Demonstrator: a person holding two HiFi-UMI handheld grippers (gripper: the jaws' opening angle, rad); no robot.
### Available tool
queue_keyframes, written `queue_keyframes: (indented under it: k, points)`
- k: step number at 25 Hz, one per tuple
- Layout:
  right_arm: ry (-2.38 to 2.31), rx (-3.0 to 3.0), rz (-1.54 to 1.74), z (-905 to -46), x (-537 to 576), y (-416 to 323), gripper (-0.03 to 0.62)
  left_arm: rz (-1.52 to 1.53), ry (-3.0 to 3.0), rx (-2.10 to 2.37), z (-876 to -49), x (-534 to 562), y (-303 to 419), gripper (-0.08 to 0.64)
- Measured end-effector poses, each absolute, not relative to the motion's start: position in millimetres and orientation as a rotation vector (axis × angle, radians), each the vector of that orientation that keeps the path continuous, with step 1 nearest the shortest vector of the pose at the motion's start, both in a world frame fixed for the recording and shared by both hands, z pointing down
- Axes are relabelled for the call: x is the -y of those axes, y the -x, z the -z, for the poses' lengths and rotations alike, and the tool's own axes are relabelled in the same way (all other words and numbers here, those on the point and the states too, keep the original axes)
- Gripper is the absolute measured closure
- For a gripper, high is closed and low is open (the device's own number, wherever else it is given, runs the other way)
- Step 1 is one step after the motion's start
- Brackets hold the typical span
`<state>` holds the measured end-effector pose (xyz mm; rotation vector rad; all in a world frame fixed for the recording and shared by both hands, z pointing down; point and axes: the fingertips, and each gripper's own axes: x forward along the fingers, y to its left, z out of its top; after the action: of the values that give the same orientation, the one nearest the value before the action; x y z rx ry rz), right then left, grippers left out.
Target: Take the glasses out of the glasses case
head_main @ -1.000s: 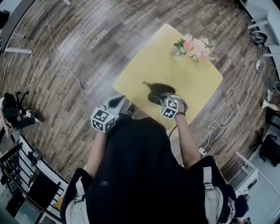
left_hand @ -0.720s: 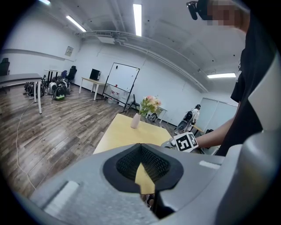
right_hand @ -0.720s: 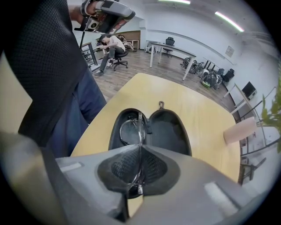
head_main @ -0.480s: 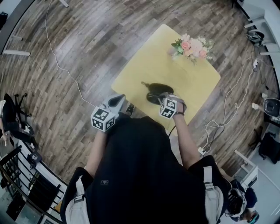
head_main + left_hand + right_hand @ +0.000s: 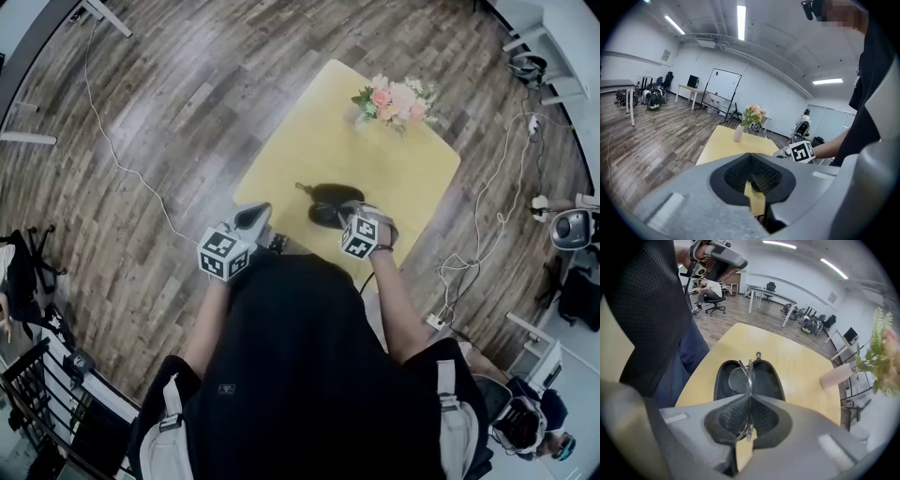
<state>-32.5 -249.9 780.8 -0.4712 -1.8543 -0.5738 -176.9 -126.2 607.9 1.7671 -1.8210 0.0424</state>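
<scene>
Glasses (image 5: pixel 750 378) pinched in right hand-held gripper (image 5: pixel 749 401) over case (image 5: pixel 769 380) near table (image 5: pixel 799 363) edge.

Open-plan office: whiteboard (image 5: pixel 723 84), desks (image 5: pixel 772 294), swivel chair (image 5: pixel 715 309), ceiling strip lights (image 5: pixel 741 16).

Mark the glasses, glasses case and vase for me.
glasses (image 5: pixel 741 378): right gripper view, on the lens.
glasses case (image 5: pixel 767 378): right gripper view, on the right inner half.
vase (image 5: pixel 836 375): right gripper view, on its body.
</scene>
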Motion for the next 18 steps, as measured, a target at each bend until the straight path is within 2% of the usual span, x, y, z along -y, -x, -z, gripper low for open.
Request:
queue_keyframes:
  k: [10,18]
  points:
    - [0.245,1.938,0.505,-751,262,20,0.574,-0.059,-1.902,1.710,-605,148,176,0.549]
    - [-0.067,2.135,0.190,-714,279,5,0.574,-0.100,-2.029,1.564,-603,171,159,0.549]
